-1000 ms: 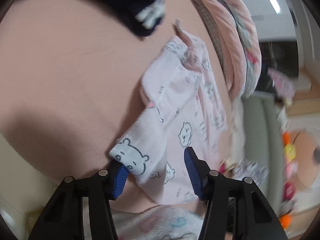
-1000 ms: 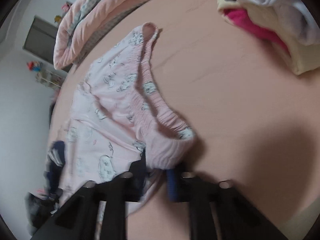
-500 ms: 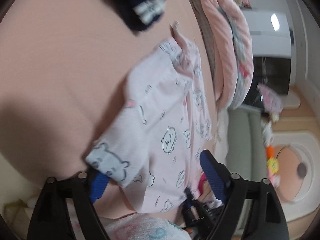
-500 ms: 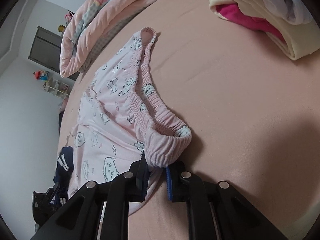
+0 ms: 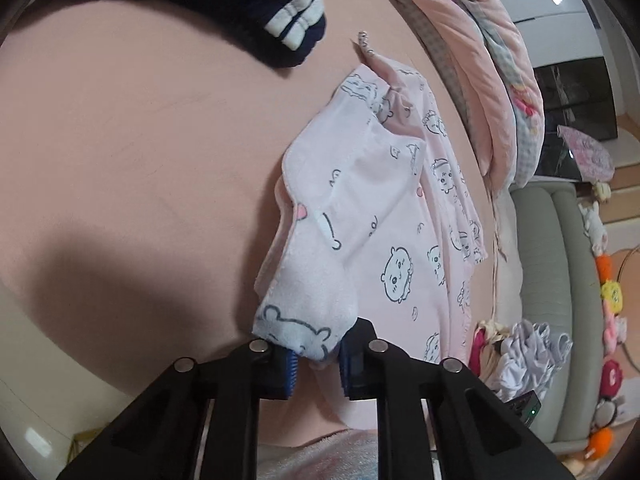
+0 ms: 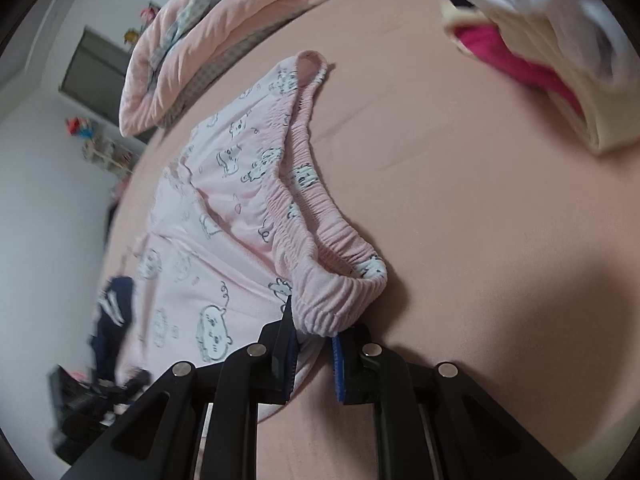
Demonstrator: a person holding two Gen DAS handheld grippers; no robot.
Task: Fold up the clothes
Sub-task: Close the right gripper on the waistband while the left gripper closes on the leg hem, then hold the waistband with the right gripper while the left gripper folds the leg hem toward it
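I have the pink trousers (image 5: 384, 216) pinched at both ends on the bed (image 5: 140, 140): my left gripper (image 5: 315, 364) is clamped on the leg cuff, my right gripper (image 6: 314, 354) on the elastic waistband (image 6: 320, 240). The cloth lies flat between them, rumpled along the far edge, with the navy garment (image 5: 256, 8) well apart. To fold well, I judge both ends should rise together, level and taut, so the cloth does not sag or twist, and the edges should meet squarely before either grip loosens.
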